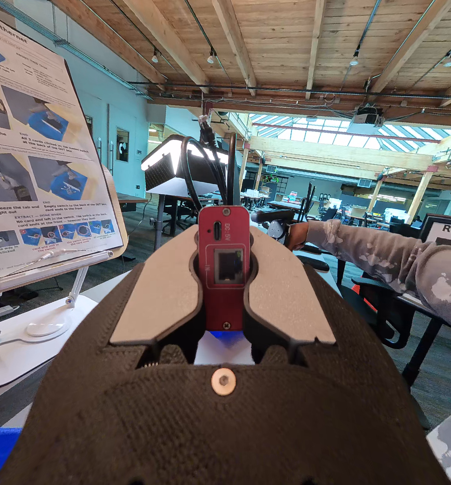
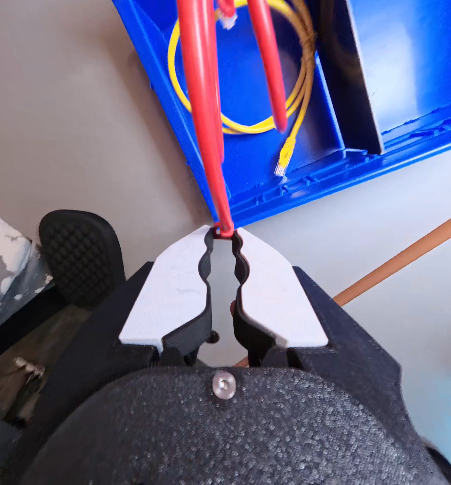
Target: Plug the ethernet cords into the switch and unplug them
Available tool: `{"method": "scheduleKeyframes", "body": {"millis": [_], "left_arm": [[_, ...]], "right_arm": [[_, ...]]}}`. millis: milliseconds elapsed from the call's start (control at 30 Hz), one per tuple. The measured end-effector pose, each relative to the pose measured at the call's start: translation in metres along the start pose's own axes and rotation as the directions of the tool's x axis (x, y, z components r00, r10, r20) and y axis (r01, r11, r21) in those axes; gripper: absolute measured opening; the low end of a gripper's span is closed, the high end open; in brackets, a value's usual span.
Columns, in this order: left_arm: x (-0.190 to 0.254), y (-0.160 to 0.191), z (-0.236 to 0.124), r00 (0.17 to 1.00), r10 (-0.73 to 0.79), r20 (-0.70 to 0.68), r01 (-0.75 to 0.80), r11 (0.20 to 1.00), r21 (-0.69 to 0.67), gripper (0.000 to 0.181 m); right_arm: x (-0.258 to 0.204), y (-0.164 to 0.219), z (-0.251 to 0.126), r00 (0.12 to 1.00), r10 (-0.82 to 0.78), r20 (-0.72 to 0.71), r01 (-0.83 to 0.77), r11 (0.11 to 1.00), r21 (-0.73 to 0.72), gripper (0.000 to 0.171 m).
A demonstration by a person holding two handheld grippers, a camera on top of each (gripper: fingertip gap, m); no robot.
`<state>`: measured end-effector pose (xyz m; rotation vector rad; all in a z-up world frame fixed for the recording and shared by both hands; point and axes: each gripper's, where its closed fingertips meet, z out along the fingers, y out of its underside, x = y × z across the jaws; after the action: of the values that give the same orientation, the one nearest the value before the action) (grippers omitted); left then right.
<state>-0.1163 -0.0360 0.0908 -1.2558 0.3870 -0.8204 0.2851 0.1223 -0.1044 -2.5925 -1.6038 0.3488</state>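
Note:
My left gripper (image 1: 223,252) is shut on the red switch (image 1: 223,265), held upright and raised, one empty port facing the camera. A black ethernet cord (image 1: 190,168) rises in loops from the switch's far end, one clear plug (image 1: 202,121) free at the top. My right gripper (image 2: 223,232) is shut on the plug end of a red ethernet cord (image 2: 203,99), which loops away over a blue bin (image 2: 248,168). A coiled yellow ethernet cord (image 2: 248,128) lies in that bin, its plug (image 2: 282,162) near the front wall.
An instruction sheet on a white stand (image 1: 40,162) stands at the left. A person's sleeved arm (image 1: 376,254) reaches in from the right holding the other gripper. A second blue bin (image 2: 408,65) sits beside the first. A chair armrest (image 2: 80,254) is at lower left by the grey table (image 2: 61,118).

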Motion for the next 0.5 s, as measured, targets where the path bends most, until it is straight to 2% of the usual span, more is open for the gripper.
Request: {"method": "scheduleKeyframes", "body": {"millis": [200, 300, 400, 500], "left_arm": [[-0.001, 0.003, 0.001, 1.0, 0.002, 0.003, -0.002, 1.0, -0.016, 0.029], [-0.003, 0.004, 0.0, 1.0, 0.003, 0.008, -0.003, 1.0, -0.018, 0.029], [-0.006, 0.004, -0.001, 1.0, -0.013, 0.009, 0.013, 1.0, -0.015, 0.029], [-0.007, 0.006, -0.001, 1.0, -0.021, 0.013, 0.021, 1.0, -0.017, 0.029]], "right_arm": [[0.008, -0.018, 0.003, 0.996, -0.014, -0.087, 0.006, 0.995, -0.095, 0.013], [0.031, -0.034, 0.002, 0.953, -0.081, -0.292, 0.044, 0.991, -0.13, 0.013], [0.039, -0.049, 0.015, 0.915, -0.173, -0.366, 0.112, 0.977, -0.183, 0.013], [0.036, -0.061, 0.041, 0.926, -0.2, -0.319, 0.137, 0.968, -0.208, 0.013]]}}
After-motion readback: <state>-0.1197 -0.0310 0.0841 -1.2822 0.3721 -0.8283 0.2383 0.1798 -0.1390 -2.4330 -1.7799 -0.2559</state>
